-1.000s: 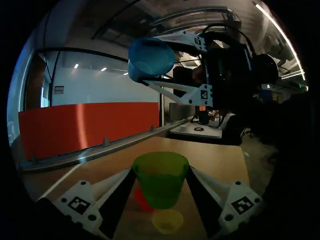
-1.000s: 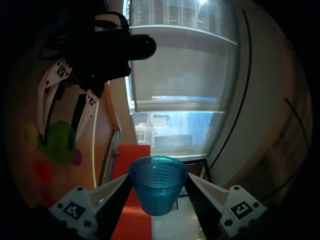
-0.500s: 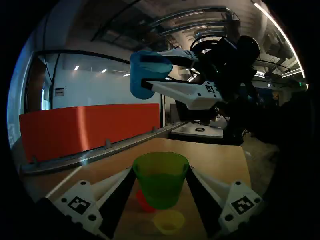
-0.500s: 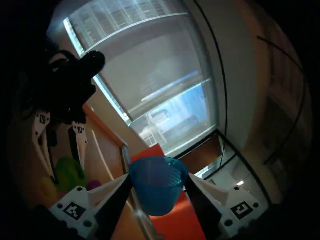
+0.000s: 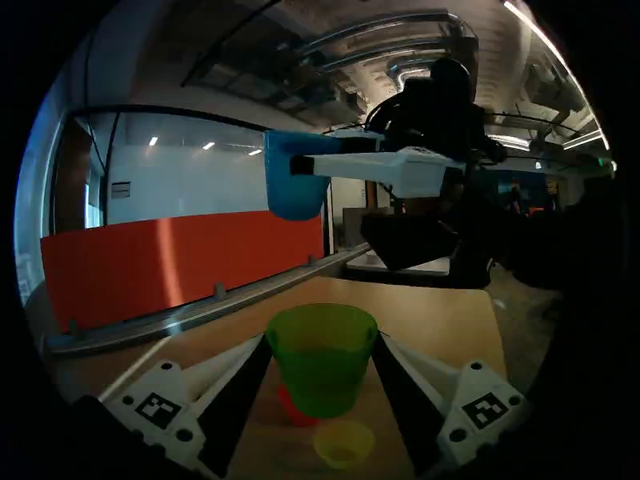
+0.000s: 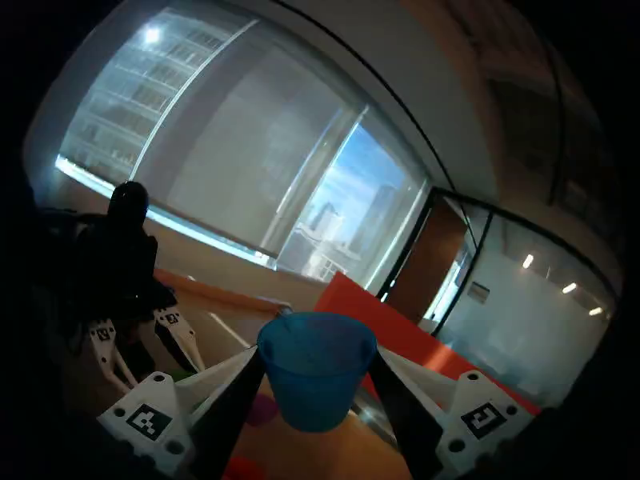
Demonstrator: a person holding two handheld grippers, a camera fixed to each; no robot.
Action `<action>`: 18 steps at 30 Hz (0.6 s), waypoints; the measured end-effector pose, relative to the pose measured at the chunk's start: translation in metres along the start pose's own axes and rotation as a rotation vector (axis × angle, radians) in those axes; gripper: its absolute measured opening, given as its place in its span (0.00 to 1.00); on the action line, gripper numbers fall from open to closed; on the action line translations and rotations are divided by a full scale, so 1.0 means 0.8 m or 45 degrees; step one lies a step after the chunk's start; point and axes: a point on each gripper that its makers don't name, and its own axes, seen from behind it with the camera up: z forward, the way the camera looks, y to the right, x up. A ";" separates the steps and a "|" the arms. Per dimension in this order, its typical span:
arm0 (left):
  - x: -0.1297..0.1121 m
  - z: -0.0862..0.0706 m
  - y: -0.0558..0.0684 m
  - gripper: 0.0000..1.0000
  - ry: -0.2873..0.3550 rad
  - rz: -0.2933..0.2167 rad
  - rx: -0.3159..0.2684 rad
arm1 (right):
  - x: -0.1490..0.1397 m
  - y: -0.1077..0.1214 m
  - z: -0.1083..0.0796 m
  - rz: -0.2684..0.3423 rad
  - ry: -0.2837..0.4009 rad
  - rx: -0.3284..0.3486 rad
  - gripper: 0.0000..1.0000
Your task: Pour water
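Closest to my left camera, the left gripper has both fingers pressed on the sides of the green cup, which stands upright with its mouth up; nothing about that grip has changed over the last second. I cannot tell whether the cup holds any water. Under it, on the wooden table, a yellow cup sits open side up, and a red cup shows just behind the green one. Both are well short of the table's far edge and in the same spots as before. Higher and farther off is the right gripper, closed on the blue cup. A second ago that cup was tipped with its mouth towards my left camera, and half a second ago it lay on its side. Now it is level again, mouth up and seen side-on, still above the green cup and apart from it. The right gripper view shows the same return: the blue cup sits upright between the fingers, and the room, which stood almost on end a second ago, now looks close to level. Beyond the table's far edge runs an orange panel, and in the right gripper view a big window is behind everything.
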 end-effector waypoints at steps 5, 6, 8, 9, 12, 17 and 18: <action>0.002 -0.002 -0.002 0.86 0.004 0.003 0.007 | -0.004 0.003 0.001 0.181 -0.008 0.032 0.89; 0.002 -0.003 -0.002 0.86 0.005 0.004 0.009 | -0.006 0.003 0.001 0.209 -0.013 0.038 0.89; 0.004 -0.003 -0.004 0.86 0.005 0.006 0.014 | -0.011 0.002 0.002 0.267 -0.025 0.050 0.89; 0.005 -0.004 -0.005 0.86 0.006 0.007 0.016 | -0.012 0.001 0.002 0.288 -0.027 0.056 0.89; 0.006 -0.005 -0.008 0.86 0.009 0.007 0.021 | -0.014 0.000 0.001 0.343 -0.026 0.073 0.89; 0.009 -0.007 -0.013 0.86 0.008 0.010 0.037 | -0.013 -0.001 -0.002 0.399 -0.027 0.088 0.90; 0.010 -0.007 -0.014 0.86 0.008 0.011 0.041 | -0.014 -0.001 -0.002 0.407 -0.029 0.089 0.89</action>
